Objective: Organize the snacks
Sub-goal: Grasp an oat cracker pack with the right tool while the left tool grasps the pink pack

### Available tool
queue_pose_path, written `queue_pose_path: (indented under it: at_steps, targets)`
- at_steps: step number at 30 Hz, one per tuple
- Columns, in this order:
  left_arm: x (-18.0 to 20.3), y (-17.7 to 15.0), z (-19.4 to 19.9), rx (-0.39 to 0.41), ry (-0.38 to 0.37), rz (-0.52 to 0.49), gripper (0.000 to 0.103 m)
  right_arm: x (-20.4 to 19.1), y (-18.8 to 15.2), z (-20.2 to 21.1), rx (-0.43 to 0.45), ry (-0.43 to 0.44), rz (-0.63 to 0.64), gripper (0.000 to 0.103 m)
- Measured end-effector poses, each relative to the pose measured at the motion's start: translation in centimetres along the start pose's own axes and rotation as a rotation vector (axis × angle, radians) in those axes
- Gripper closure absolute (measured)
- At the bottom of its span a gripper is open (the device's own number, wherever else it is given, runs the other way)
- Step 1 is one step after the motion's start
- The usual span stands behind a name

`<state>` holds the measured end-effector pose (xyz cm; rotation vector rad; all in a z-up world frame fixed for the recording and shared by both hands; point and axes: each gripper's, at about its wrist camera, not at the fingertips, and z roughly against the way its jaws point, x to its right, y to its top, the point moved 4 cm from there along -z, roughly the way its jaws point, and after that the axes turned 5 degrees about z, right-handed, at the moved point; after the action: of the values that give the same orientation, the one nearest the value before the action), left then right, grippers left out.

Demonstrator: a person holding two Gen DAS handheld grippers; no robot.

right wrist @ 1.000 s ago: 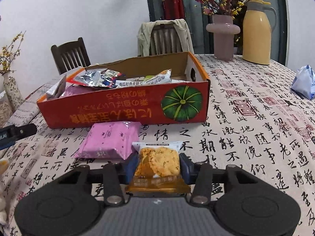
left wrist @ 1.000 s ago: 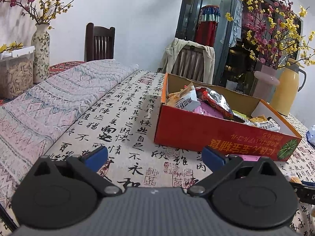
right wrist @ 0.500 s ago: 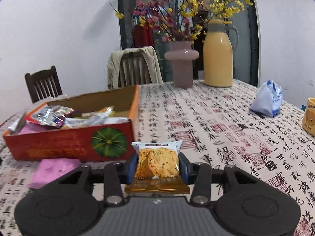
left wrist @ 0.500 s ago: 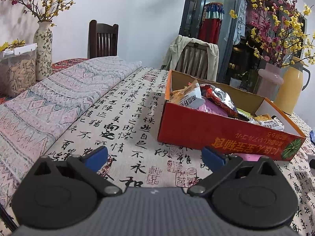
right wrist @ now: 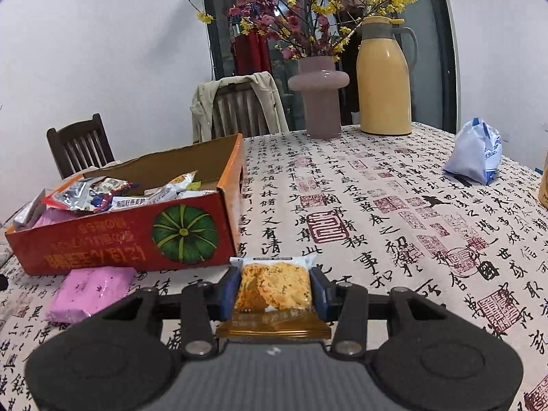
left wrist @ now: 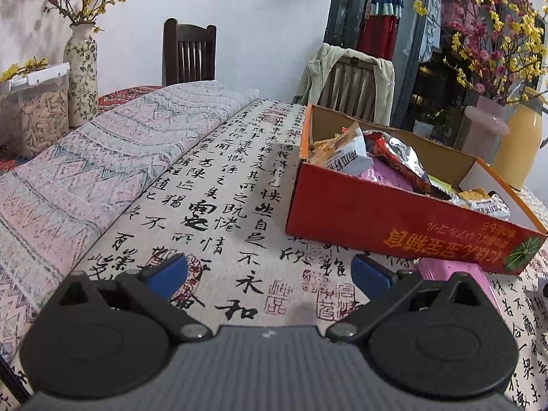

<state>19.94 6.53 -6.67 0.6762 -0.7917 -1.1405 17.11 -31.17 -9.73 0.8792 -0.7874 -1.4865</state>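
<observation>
My right gripper point(right wrist: 274, 289) is shut on a clear-wrapped golden biscuit packet point(right wrist: 274, 286), held above the tablecloth just right of the red cardboard box's point(right wrist: 113, 239) near corner. The box point(left wrist: 376, 215) holds several snack packets, among them a silver-red bag point(left wrist: 394, 154) and a white one point(right wrist: 171, 188). A pink packet point(right wrist: 89, 291) lies flat on the cloth in front of the box, also seen as the pink packet point(left wrist: 455, 270) in the left wrist view. My left gripper point(left wrist: 269, 274) stands open over bare cloth, left of the box, nothing between its blue pads.
A pink vase point(right wrist: 322, 99) with blossom branches and a yellow thermos jug point(right wrist: 383, 78) stand at the table's far side. A white-blue bag point(right wrist: 476, 154) lies at right. A folded patterned cloth point(left wrist: 85, 178), a floral vase point(left wrist: 80, 75) and a clear container point(left wrist: 34, 113) sit at left. Chairs ring the table.
The right gripper with the biscuit packet swung to the right: the box went from straight ahead to the left of its view. The left view tilted slightly; that hand stayed put.
</observation>
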Motion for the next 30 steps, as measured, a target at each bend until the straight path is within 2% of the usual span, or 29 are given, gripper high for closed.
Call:
queue_pose_path:
  at_steps: [2, 4, 8, 13, 18, 26, 30]
  targets:
    - [0.8, 0.0, 0.3, -0.003, -0.001, -0.013, 0.0, 0.0, 0.0, 0.0, 0.0, 0.006, -0.004, 0.06]
    - [2.5, -0.1, 0.8, -0.03, -0.045, -0.026, 0.0, 0.1, 0.0, 0.0, 0.0, 0.012, -0.007, 0.06]
    - [7.5, -0.2, 1.4, -0.043, -0.115, -0.129, 0.0, 0.2, 0.0, 0.1, 0.007, 0.021, -0.015, 0.06]
    - [13.1, -1.0, 0.4, -0.09, -0.155, -0.231, 0.0, 0.3, -0.1, 0.2, 0.012, 0.033, -0.023, 0.06]
    - [16.0, -1.8, -1.5, -0.16, -0.143, -0.244, 0.0, 0.3, -0.1, 0.2, 0.013, 0.046, -0.029, 0.06]
    - [17.1, -3.1, -3.8, -0.24, -0.094, -0.239, 0.0, 0.3, -0.2, 0.3, 0.021, 0.07, -0.033, 0.06]
    - [16.9, -3.7, -4.1, -0.214, -0.067, -0.245, 0.0, 0.3, -0.2, 0.3, 0.024, 0.074, -0.034, 0.06]
